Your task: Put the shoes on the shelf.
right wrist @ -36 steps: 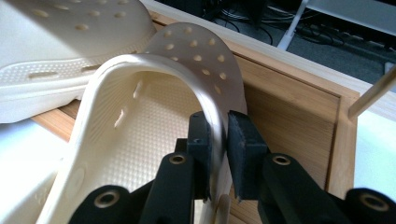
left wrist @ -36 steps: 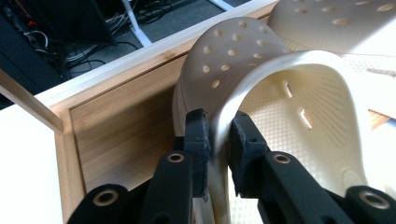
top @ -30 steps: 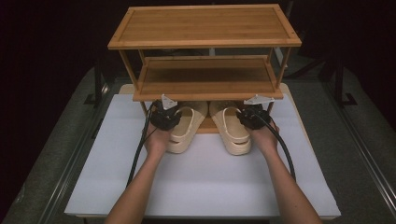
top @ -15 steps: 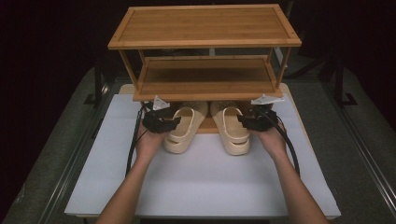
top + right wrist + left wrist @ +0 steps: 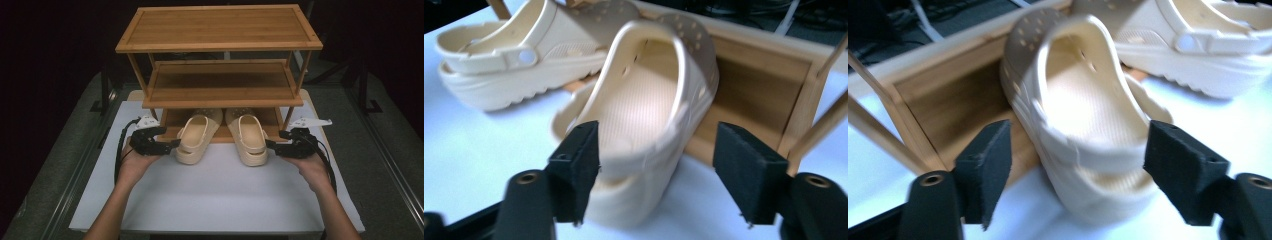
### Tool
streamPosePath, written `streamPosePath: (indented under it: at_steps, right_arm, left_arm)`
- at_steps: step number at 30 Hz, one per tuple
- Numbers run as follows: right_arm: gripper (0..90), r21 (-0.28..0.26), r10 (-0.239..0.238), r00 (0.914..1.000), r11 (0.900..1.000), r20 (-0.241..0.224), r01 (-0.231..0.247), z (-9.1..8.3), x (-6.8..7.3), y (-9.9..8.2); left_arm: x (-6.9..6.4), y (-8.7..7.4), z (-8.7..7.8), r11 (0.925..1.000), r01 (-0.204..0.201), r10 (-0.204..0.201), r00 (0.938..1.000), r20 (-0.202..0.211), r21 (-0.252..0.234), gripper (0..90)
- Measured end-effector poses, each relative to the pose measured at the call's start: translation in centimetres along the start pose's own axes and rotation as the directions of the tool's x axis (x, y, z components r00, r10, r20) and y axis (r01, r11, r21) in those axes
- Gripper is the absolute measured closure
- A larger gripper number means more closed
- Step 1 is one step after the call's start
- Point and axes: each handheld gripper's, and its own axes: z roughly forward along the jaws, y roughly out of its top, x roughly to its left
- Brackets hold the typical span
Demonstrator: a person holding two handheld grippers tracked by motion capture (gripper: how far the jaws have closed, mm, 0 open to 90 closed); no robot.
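Cream clogs, left clog [image 5: 194, 140] and right clog [image 5: 249, 138], rest toes-in on the rack's bottom shelf [image 5: 170, 120], heels overhanging the table [image 5: 210, 200]. My left gripper [image 5: 176, 144] and right gripper [image 5: 268, 145] have just been opening; fingers wide, holding nothing, clearing the heels.

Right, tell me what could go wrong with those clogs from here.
Both cream clogs, left clog and right clog, sit half on the rack's bottom shelf, heels out on the white table, so they might tip or slide off. The left tool and right tool, jaws just opened, could nudge the heels.
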Motion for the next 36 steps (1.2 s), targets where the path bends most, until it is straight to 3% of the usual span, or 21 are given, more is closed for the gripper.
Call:
streamPosePath:
  at_steps: [5,10,14,21,28,36]
  right_arm:
    - [25.2,0.038,0.007,0.9996,0.9993,-0.027,-0.006,-0.4,0.0,-2.2]
    - [21.1,0.085,0.006,0.9978,0.9964,-0.066,0.000,0.6,0.1,-3.8]
    - [18.9,0.110,0.007,0.9962,0.9939,-0.086,0.003,1.8,0.1,-4.5]
    - [18.3,0.124,-0.017,0.9936,0.9918,-0.112,0.030,3.2,0.2,-4.6]
    - [18.4,0.121,-0.027,0.9914,0.9918,-0.128,0.043,4.0,0.6,-4.0]
    - [17.9,0.140,-0.045,0.9895,0.9881,-0.137,0.065,5.1,1.2,-3.5]
  left_arm:
    - [-0.2,-2.1,-0.1,0.9999,-0.009,0.008,0.9989,0.046,0.014,18.0]
    - [-0.3,-3.5,1.0,0.9983,0.001,-0.007,0.9957,0.093,0.059,13.1]
    - [-0.5,-3.9,2.2,0.9949,-0.026,0.017,0.9951,0.097,0.097,9.6]
    - [-0.7,-4.2,4.0,0.9946,-0.061,0.051,0.9923,0.113,0.084,9.5]
    - [-0.6,-4.1,5.3,0.9956,-0.050,0.038,0.9899,0.136,0.079,9.8]
    - [-1.1,-3.6,6.1,0.9947,-0.062,0.052,0.9917,0.118,0.082,9.5]
